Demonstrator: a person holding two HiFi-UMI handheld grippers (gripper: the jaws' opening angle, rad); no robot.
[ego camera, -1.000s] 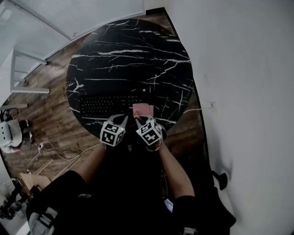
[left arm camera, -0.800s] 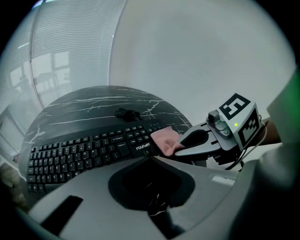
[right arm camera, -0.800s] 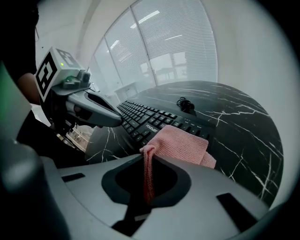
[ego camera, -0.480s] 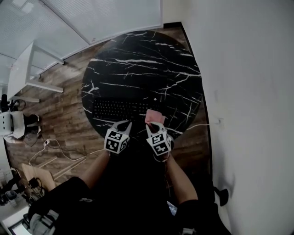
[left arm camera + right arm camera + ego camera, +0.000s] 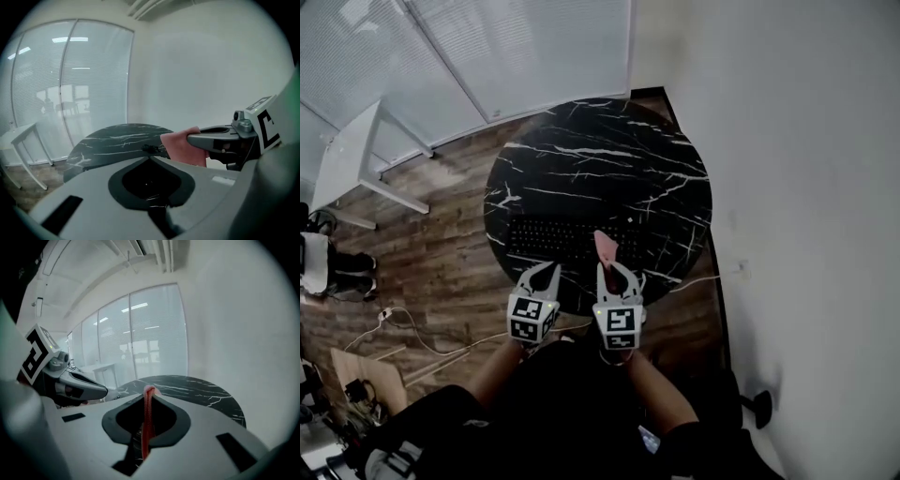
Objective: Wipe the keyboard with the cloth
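A black keyboard [image 5: 553, 239] lies on the near left part of the round black marble table [image 5: 600, 159]. My right gripper [image 5: 612, 271] is shut on a pink cloth [image 5: 606, 248], which stands edge-on just above the keyboard's right end. In the right gripper view the cloth [image 5: 148, 418] runs as a thin red strip between the jaws. My left gripper [image 5: 542, 274] hovers at the table's near edge by the keyboard, its jaws closed together with nothing between them. In the left gripper view the cloth [image 5: 180, 145] hangs from the right gripper's fingers [image 5: 211, 138].
A white desk [image 5: 356, 150] stands on the wood floor to the left, with glass walls and blinds [image 5: 525, 47] behind it. A white wall [image 5: 797, 187] runs close along the table's right side. Cables [image 5: 422, 323] lie on the floor at the near left.
Both grippers have drawn back toward the table's near edge. The cloth, seen flat over the keyboard's right end before, is now turned edge-on in the right gripper.
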